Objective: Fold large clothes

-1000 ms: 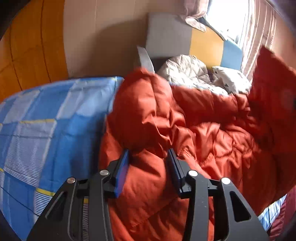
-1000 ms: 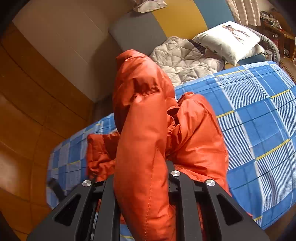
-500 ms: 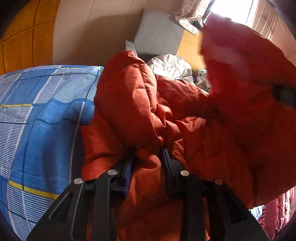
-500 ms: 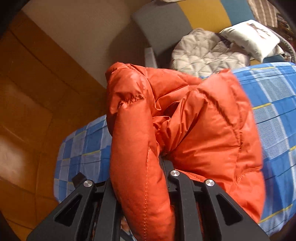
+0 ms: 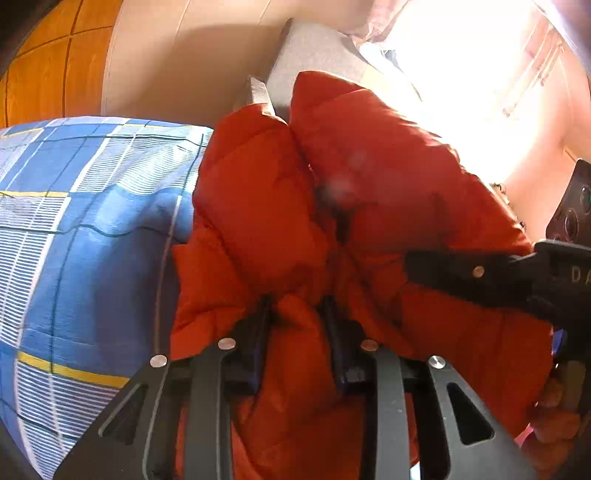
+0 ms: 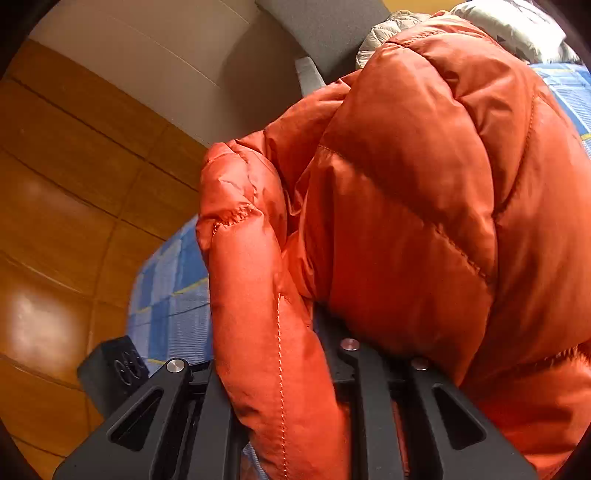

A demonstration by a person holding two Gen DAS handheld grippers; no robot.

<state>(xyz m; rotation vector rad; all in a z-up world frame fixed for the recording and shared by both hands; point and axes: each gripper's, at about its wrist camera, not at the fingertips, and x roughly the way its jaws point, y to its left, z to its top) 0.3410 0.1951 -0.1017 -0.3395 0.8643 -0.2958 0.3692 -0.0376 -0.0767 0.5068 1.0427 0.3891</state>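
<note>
Orange puffer jacket, glossy nylon w/ quilted stitch lines, sits bunched on the bed over a blue checked sheet w/ white and yellow stripes. Fabric is puffy, folds rounded and soft, seams showing as raised ridges.

Left claw: black plastic arms w/ silver rivets, clenched on a thick fold of the jacket; padding bulges up between and over the fingers. Right side of that view, the other black tool reaches in across the jacket.

Right claw: also clamped on the jacket, a long stitched tube of it, prob. a sleeve or hem edge, running up between the fingers; fingertips themselves hidden by fabric. A big quilted lobe hangs over its right side.

Behind: grey headboard panel, pale quilted blanket, beige wall, orange-brown wood panelling. Bright window glare top right in left wrist view.
</note>
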